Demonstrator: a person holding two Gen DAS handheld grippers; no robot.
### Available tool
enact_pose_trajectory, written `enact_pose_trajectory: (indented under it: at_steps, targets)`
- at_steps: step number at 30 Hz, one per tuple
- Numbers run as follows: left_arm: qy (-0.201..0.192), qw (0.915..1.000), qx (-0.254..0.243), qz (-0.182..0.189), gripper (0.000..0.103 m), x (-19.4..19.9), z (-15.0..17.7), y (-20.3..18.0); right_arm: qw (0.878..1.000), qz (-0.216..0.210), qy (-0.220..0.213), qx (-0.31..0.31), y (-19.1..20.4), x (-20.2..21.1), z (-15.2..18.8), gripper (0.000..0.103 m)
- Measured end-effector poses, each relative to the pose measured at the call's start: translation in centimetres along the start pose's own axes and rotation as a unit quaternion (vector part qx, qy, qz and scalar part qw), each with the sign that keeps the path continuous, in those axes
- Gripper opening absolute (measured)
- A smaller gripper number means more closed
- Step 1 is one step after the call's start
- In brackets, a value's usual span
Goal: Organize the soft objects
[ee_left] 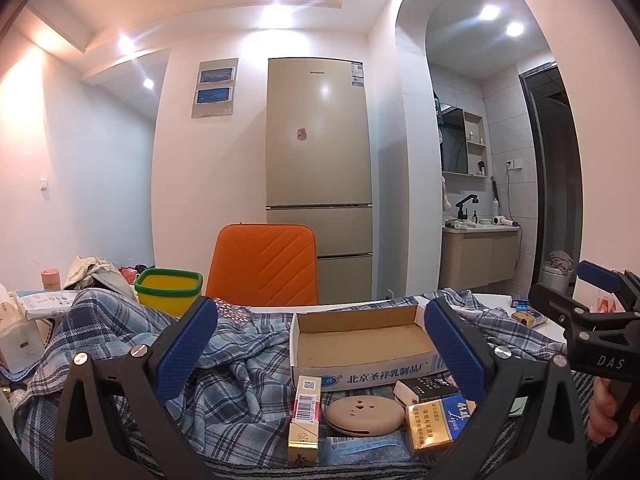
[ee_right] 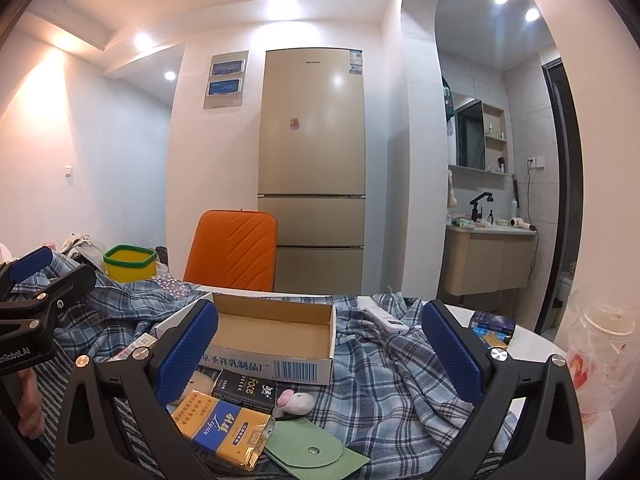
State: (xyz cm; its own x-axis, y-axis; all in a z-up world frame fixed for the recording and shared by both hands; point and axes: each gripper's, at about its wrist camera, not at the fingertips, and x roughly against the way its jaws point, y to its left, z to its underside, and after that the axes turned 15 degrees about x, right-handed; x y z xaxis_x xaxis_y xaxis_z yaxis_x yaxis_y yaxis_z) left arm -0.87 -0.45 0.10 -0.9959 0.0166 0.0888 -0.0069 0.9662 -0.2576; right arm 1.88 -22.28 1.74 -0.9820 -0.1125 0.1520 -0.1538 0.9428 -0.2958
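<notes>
Both tools wide apart, holding nothing: my left tool (ee_left: 320, 344), my right tool (ee_right: 320, 344). Plaid cloth (ee_right: 384, 376) rumpled over tabletop, under empty carton (ee_right: 276, 332). Small plush toy (ee_right: 298, 402) near carton's front, beside cigarette pack (ee_right: 224, 428).

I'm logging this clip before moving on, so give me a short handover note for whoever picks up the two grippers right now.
Left gripper: jaws open, empty, held above the clutter near the table's front edge.
Right gripper: jaws open, empty, alongside it.
Cardboard box lies open and empty on the plaid cloth.
In front of the box: yellow-blue soft pack, black pack, small plush toy, green pouch, round beige case, red-white carton, blue tissue pack.
Done: nothing is in the box yet.
Left: probably picking up the soft items and placing them in the box.
</notes>
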Motion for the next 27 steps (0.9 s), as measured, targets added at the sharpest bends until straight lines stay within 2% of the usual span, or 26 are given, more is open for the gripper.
enact_pose_trajectory:
  at_steps: [17, 27]
  targets:
    - [-0.006, 0.9999, 0.002, 0.012, 0.103, 0.35, 0.02, 0.02, 1.0, 0.004, 0.0, 0.005, 0.05, 0.4, -0.14, 0.103]
    - [0.004, 0.9996, -0.016, 0.023, 0.103, 0.61, -0.42, -0.41, 1.0, 0.001, -0.002, 0.006, 0.01, 0.57, -0.37, 0.103]
